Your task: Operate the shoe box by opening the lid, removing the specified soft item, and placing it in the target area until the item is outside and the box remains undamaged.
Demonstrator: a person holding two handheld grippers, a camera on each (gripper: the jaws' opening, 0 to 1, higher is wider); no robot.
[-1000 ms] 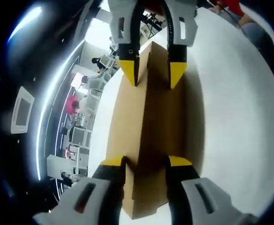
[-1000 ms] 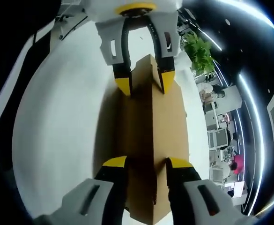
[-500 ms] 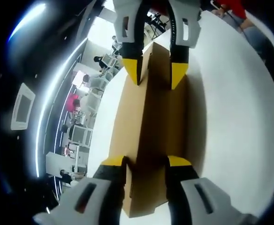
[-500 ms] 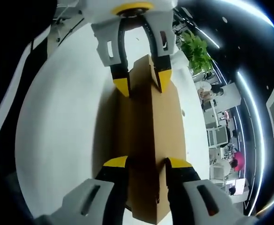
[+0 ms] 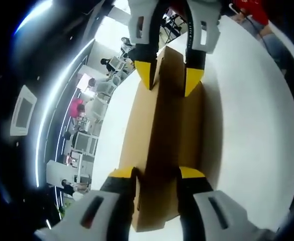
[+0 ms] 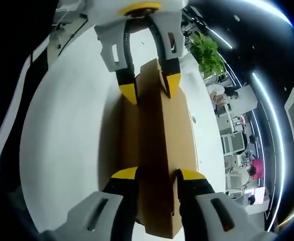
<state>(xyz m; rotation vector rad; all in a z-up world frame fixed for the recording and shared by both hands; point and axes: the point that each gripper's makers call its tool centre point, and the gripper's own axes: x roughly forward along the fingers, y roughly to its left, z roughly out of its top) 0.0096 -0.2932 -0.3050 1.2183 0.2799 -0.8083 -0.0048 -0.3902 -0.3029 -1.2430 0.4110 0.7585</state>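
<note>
The shoe box point(image 5: 164, 150) is plain brown, like cardboard. The table point(image 5: 247, 130) under it is white. Both the left gripper point(image 5: 157, 175) and the right gripper point(image 6: 157, 175) have yellow tips, black fingers and grey bodies. A plant point(image 6: 207, 52) is green.

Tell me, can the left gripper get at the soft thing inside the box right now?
Probably not. The left gripper and the right gripper each grip an end of the cardboard box, and no opening or soft item shows.
</note>
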